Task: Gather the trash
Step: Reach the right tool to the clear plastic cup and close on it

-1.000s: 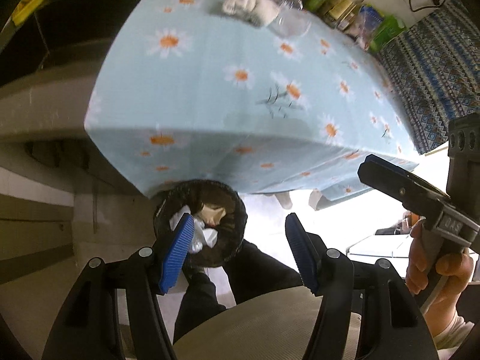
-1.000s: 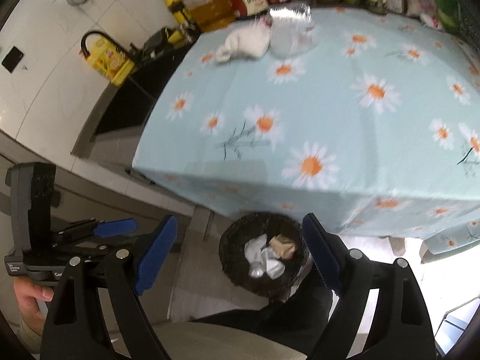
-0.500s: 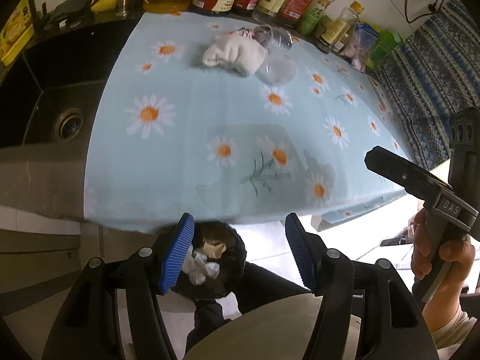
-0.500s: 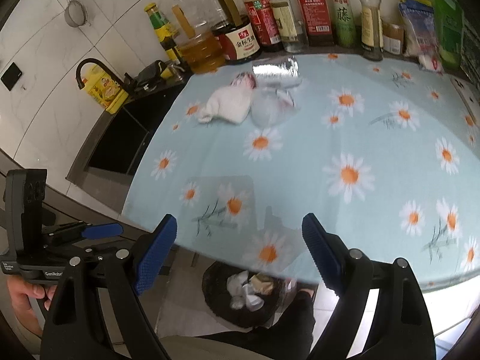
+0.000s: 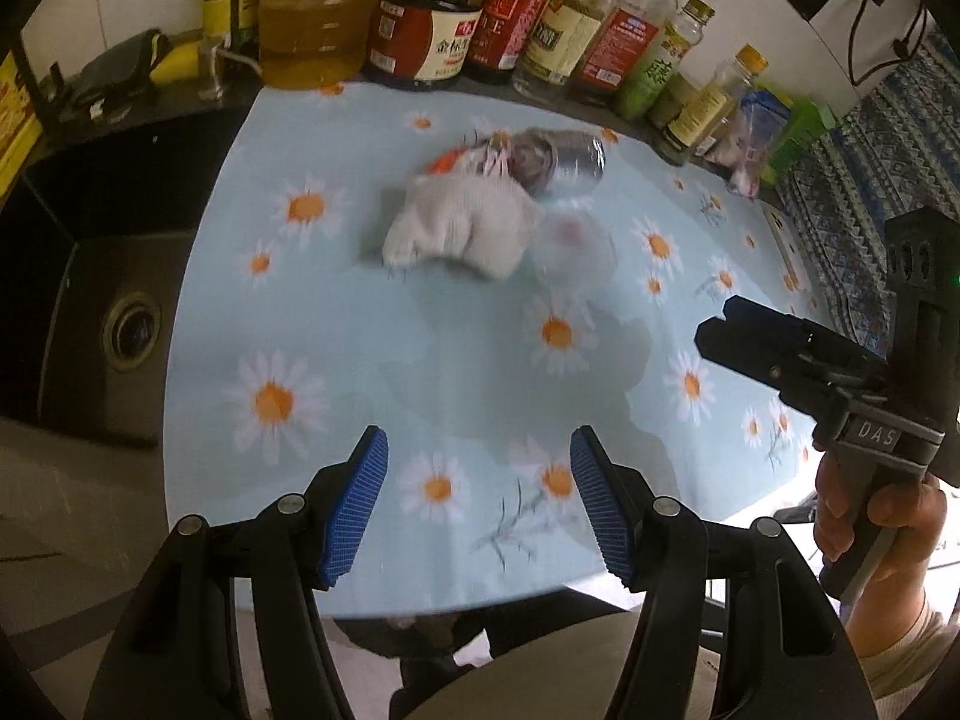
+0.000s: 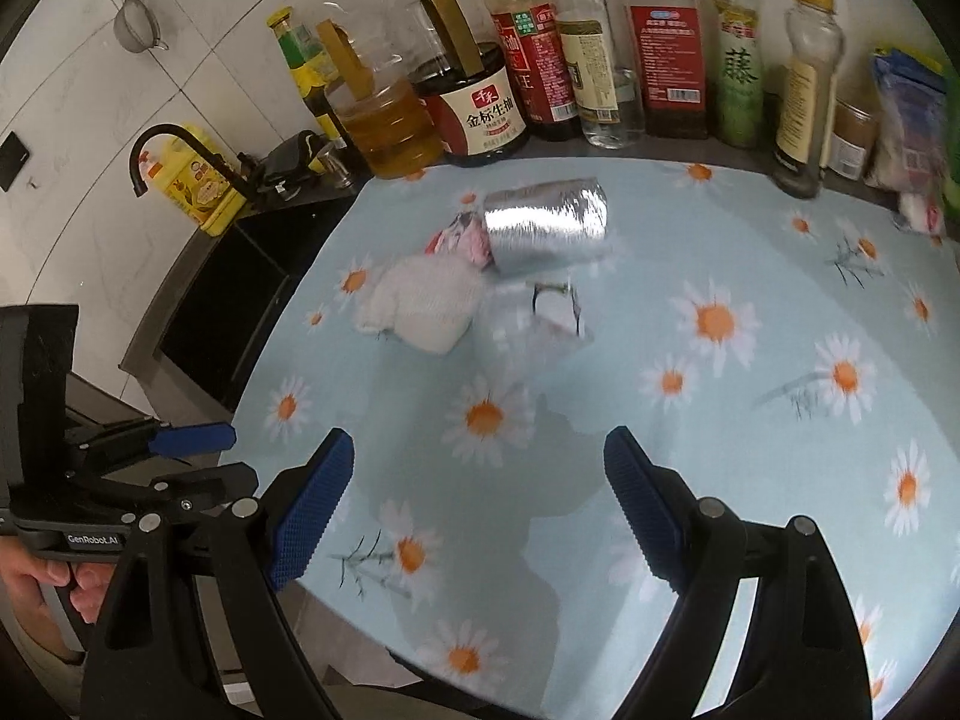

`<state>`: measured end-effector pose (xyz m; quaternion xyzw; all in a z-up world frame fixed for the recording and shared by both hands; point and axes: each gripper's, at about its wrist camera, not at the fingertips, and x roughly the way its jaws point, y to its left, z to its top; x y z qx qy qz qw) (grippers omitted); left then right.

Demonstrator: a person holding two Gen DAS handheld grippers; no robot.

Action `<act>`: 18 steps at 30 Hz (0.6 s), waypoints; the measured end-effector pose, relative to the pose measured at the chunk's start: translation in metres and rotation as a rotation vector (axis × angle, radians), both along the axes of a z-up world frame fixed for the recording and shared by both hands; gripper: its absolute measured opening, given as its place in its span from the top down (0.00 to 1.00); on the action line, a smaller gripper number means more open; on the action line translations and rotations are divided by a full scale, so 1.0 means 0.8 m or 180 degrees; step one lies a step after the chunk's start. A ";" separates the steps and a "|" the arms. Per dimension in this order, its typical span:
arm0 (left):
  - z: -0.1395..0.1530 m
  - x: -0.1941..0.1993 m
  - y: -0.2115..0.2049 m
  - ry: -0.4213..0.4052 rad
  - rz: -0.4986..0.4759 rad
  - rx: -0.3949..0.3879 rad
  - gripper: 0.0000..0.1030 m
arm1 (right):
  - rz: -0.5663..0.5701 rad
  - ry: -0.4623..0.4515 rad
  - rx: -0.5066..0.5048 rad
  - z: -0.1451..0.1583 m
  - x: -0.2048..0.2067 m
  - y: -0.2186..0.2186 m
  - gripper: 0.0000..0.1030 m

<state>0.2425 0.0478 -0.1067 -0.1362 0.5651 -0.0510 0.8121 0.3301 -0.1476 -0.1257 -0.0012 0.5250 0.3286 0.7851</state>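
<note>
Trash lies in a cluster at the far middle of the daisy tablecloth [image 5: 420, 372] [image 6: 750, 420]. It holds a crumpled white cloth wad [image 5: 462, 228] [image 6: 423, 303], a silver foil wrapper [image 5: 558, 159] [image 6: 546, 222] and a clear plastic cup [image 5: 573, 243] [image 6: 555, 315] lying beside them. My left gripper [image 5: 477, 501] hovers open over the table's near edge, nothing between its blue pads. My right gripper [image 6: 474, 504] also stands open and empty, wider, short of the cluster. Each gripper shows in the other's view at the side.
A row of sauce and oil bottles [image 5: 420, 18] [image 6: 474, 96] lines the back wall. A black sink [image 5: 114, 312] [image 6: 240, 276] with a tap lies left of the table. Snack packets [image 6: 906, 120] stand at the back right. A patterned cloth [image 5: 852, 180] hangs on the right.
Both grippers rose from the black bin under the table's edge and moved forward over the tablecloth. The bin has dropped out of sight. The trash cluster looms closer. Jaws unchanged.
</note>
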 end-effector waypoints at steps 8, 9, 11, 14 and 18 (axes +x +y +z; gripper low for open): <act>0.002 0.032 0.017 0.0054 0.0174 0.0032 0.41 | -0.0010 0.0110 -0.0048 -0.020 0.051 -0.004 0.09; -0.001 0.036 0.017 0.0074 0.0191 0.0033 0.41 | -0.0006 0.0138 -0.0072 -0.026 0.057 -0.003 0.09; -0.005 0.043 0.017 0.0106 0.0202 0.0041 0.41 | 0.0029 0.0168 -0.0078 -0.032 0.066 0.001 0.09; -0.013 0.054 0.013 0.0146 0.0191 0.0062 0.41 | 0.0096 0.0204 -0.0101 -0.041 0.077 0.007 0.09; -0.026 0.068 0.012 0.0232 0.0211 0.0096 0.41 | 0.0237 0.0223 -0.0123 -0.054 0.089 0.020 0.09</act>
